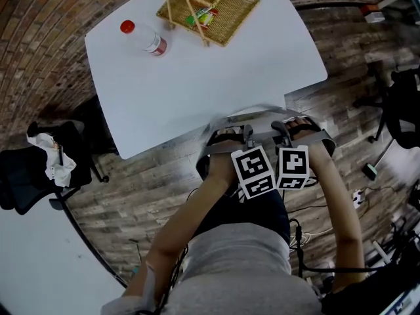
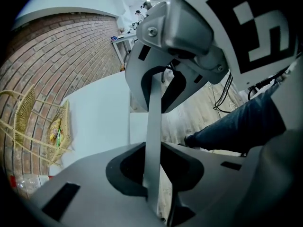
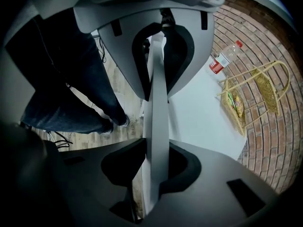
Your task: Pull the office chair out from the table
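Observation:
The office chair's grey backrest (image 1: 252,113) stands at the near edge of the white table (image 1: 197,77); the person's body hides the seat. My left gripper (image 1: 228,138) and right gripper (image 1: 296,130) point steeply down onto the top rim, side by side. In the left gripper view the thin grey rim (image 2: 154,103) runs through the notches of both jaws of the left gripper (image 2: 154,122), which is shut on it. In the right gripper view the same rim (image 3: 157,93) sits clamped in the right gripper (image 3: 156,122).
A red-capped bottle (image 1: 144,38) and a wicker rack (image 1: 207,2) stand on the table's far side. A black chair with a white cloth (image 1: 39,166) is at the left, another black chair (image 1: 400,110) at the right. Cables (image 1: 367,195) lie on the wooden floor. A brick wall runs behind.

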### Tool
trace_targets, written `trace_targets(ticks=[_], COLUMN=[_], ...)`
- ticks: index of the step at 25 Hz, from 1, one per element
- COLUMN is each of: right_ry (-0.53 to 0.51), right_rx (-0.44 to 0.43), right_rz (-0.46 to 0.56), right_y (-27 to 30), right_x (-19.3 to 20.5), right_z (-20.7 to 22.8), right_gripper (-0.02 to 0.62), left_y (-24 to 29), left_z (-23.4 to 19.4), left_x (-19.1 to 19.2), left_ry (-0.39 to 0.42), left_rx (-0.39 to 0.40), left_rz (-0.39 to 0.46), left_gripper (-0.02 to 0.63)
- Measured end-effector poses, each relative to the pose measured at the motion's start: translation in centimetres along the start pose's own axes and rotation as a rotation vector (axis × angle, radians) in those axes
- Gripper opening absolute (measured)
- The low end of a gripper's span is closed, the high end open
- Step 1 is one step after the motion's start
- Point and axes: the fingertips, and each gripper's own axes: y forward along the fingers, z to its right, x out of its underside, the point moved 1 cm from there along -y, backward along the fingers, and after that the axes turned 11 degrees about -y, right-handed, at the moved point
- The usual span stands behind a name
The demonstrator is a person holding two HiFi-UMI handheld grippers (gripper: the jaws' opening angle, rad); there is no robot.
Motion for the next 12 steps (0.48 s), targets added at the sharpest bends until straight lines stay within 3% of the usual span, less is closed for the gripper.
trace_targets(ticks=[12], right_ry=[-0.026], right_rx=[-0.014], right_rz=[0.054], right_y=[-2.1], right_x=[-1.1], right_z=[-7.8], right_gripper=[0.092], left_y=[-1.0], left_z=[8.0], left_x=[1.2], left_ry=[-0.072], left_rx=[-0.015], left_rz=[-0.031], left_gripper=[0.087])
